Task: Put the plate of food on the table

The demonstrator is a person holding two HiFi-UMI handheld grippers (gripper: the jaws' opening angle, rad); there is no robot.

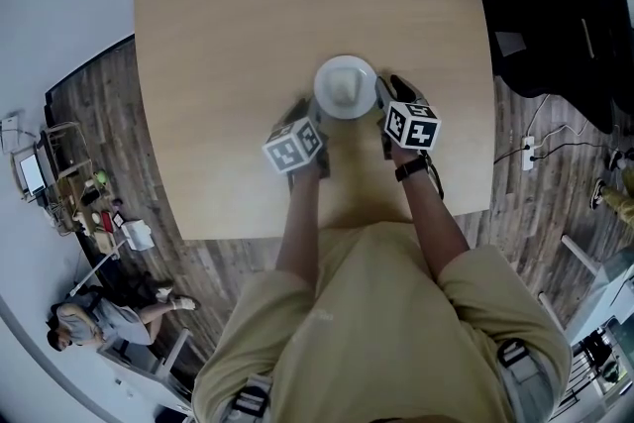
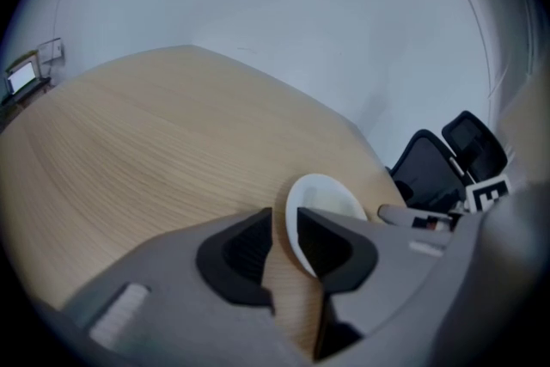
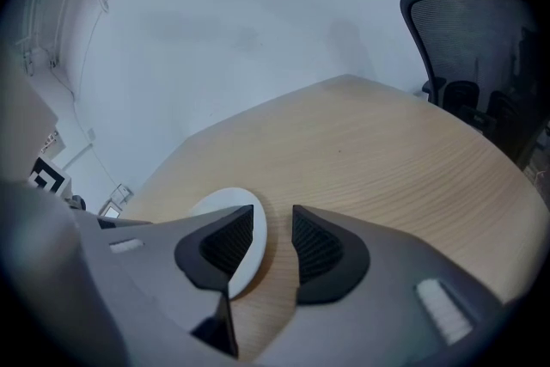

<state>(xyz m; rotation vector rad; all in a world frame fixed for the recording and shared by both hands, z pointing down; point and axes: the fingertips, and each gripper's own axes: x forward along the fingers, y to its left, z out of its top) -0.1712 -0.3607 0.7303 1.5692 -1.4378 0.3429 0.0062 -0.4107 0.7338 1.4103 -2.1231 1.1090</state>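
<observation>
Plate of food (image 1: 345, 86) rests flat on the table (image 1: 248, 35), near its middle and a little towards the person, so the setting-down looks done and letting go is the step in hand.

Nearest, two bare forearms reach out from a khaki shirt (image 1: 376, 312), the right wrist wearing a dark watch (image 1: 411, 169). Each arm ends in a grey moulded gripper topped by a cube with square markers. The left gripper (image 2: 285, 241) straddles the plate's left rim with its jaws apart: a strip of wood shows between the rim and the outer ribbed pad. The right gripper (image 3: 273, 238) also has its jaws wide, one black pad over the rim and the other clear of it, pressing nothing.

To finish well, I judge both grippers should keep their jaws spread and slide straight outward, low and level, together, so neither pad hooks the lip and skids the plate across the smooth top.

Round, white and glossy, with a thin raised rim, the plate holds something pale that I cannot identify. Beyond it spreads matte, light wood-grain laminate with rounded corners, then black mesh office chairs (image 1: 555, 25) and dark plank flooring (image 1: 89, 114).
</observation>
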